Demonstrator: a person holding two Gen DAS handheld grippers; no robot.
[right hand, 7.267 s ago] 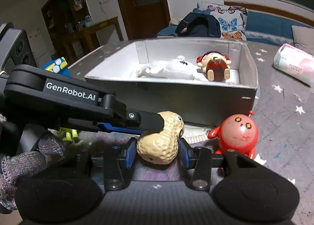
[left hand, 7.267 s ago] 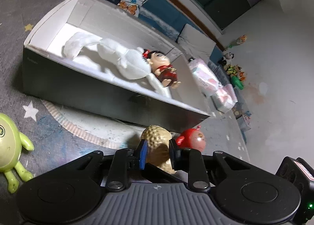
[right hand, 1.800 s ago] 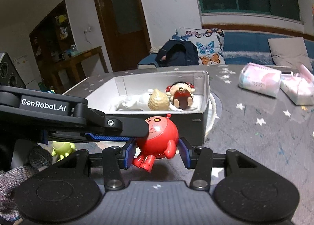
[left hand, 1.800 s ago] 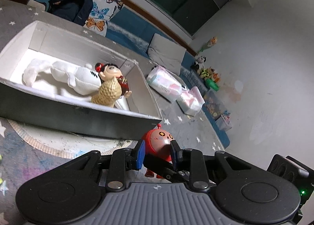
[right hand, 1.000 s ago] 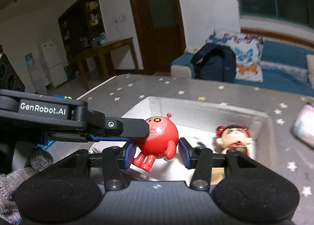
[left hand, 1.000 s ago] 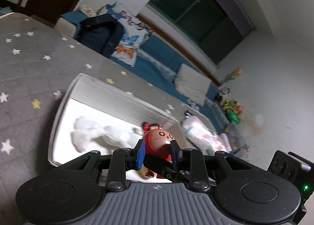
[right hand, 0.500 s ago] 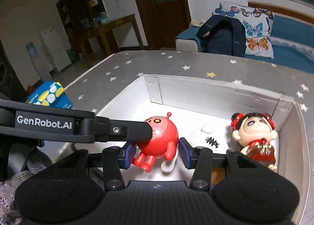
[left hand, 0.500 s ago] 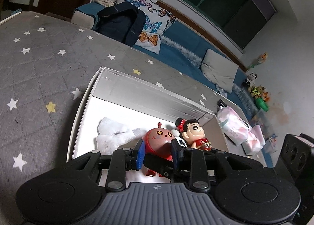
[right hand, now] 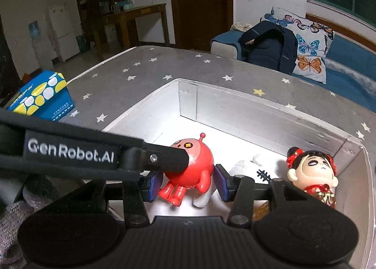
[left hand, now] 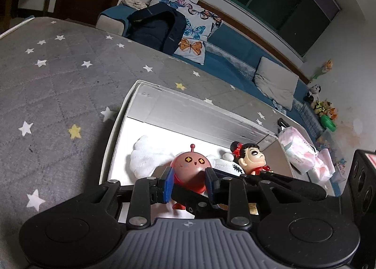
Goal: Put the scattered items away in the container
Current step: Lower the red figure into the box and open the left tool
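Both grippers pinch the red round toy [right hand: 188,165] at once, the right gripper [right hand: 188,183] with its blue pads on the flanks and the left gripper [left hand: 189,185] clamped across the same body, holding it just over the white floor of the grey box [right hand: 258,114]. I'd set it in the bare patch beside the white plush [left hand: 145,158] and let go with both together (one alone might tip it). Only the right wrist view shows the blue patterned carton [right hand: 40,97] outside the box; the left view alone shows the pink packets [left hand: 303,151].
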